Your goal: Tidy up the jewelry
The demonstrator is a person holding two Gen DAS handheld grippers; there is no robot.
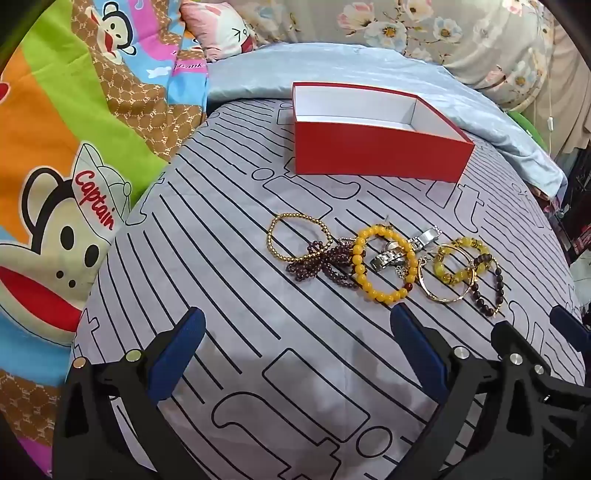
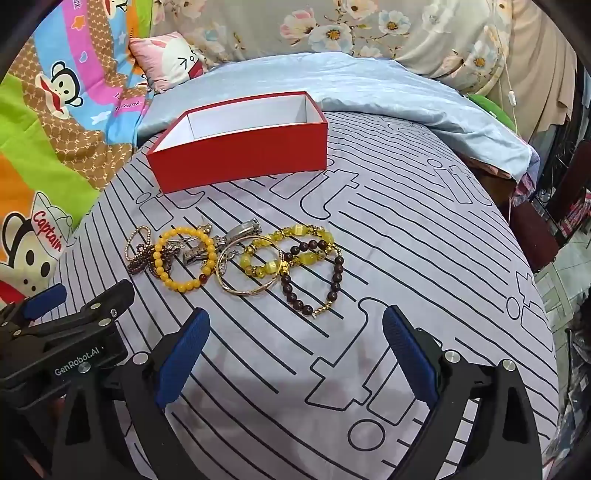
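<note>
An open red box [image 1: 373, 155] with a white inside stands on the striped grey bedsheet; it also shows in the right wrist view [image 2: 240, 158]. A row of jewelry lies in front of it: a gold bead bracelet [image 1: 275, 240], a yellow bead bracelet [image 1: 382, 264] [image 2: 181, 258], a silver watch [image 1: 399, 251], a gold bangle [image 1: 445, 277] [image 2: 243, 269] and a dark bead bracelet [image 1: 491, 288] [image 2: 314, 284]. My left gripper [image 1: 299, 328] is open and empty just short of the row. My right gripper [image 2: 295, 328] is open and empty near the dark bracelet.
A cartoon monkey blanket [image 1: 74, 147] lies to the left. A light blue quilt [image 1: 332, 70] and a floral cover [image 2: 369, 29] lie behind the box. A small pink pillow [image 2: 166, 59] sits at the back. The bed edge drops off at the right [image 2: 535, 258].
</note>
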